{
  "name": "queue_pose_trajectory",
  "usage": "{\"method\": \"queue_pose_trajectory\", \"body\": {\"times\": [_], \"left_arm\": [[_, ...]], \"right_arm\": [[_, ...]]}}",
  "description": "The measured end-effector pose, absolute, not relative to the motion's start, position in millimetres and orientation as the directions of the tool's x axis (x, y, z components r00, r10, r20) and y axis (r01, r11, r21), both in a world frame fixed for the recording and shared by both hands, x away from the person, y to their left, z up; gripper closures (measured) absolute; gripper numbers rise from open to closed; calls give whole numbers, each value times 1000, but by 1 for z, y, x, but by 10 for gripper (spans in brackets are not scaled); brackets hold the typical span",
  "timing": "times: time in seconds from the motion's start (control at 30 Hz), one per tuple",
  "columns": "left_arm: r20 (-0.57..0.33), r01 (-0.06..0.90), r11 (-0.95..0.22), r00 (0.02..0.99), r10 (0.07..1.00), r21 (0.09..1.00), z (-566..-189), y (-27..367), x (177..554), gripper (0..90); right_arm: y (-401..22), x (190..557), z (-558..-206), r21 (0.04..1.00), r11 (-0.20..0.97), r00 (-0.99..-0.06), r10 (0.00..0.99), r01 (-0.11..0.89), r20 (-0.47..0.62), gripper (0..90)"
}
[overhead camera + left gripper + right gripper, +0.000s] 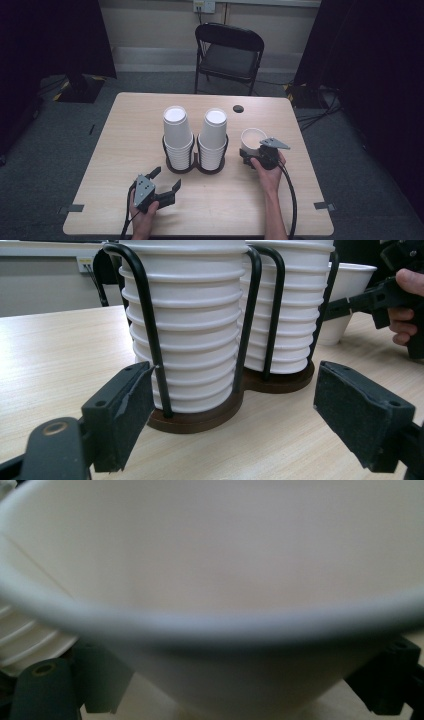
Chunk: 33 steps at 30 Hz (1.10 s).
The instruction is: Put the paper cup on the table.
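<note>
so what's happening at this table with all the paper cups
A person works two hand-held grippers at a wooden table. The right gripper has a single white paper cup between its jaws, upright on the table just right of a black wire cup holder. That holder carries two tall stacks of cups. The left gripper sits open and empty in front of the holder, touching nothing.
</note>
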<state>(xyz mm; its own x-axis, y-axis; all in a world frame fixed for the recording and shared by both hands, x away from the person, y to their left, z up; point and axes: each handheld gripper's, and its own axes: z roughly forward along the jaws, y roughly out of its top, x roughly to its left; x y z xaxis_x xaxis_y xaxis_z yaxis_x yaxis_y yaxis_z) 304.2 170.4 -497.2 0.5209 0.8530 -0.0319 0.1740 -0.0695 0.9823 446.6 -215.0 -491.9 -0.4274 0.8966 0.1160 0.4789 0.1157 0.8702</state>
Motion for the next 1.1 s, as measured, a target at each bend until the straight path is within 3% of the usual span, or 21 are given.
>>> {"method": "queue_pose_trajectory", "body": {"times": [1.1], "left_arm": [[-40,183,-65,518,854,981,-497,171,305,163]], "right_arm": [[-225,412,-481,876,66,-389,910,478,143,130]]}}
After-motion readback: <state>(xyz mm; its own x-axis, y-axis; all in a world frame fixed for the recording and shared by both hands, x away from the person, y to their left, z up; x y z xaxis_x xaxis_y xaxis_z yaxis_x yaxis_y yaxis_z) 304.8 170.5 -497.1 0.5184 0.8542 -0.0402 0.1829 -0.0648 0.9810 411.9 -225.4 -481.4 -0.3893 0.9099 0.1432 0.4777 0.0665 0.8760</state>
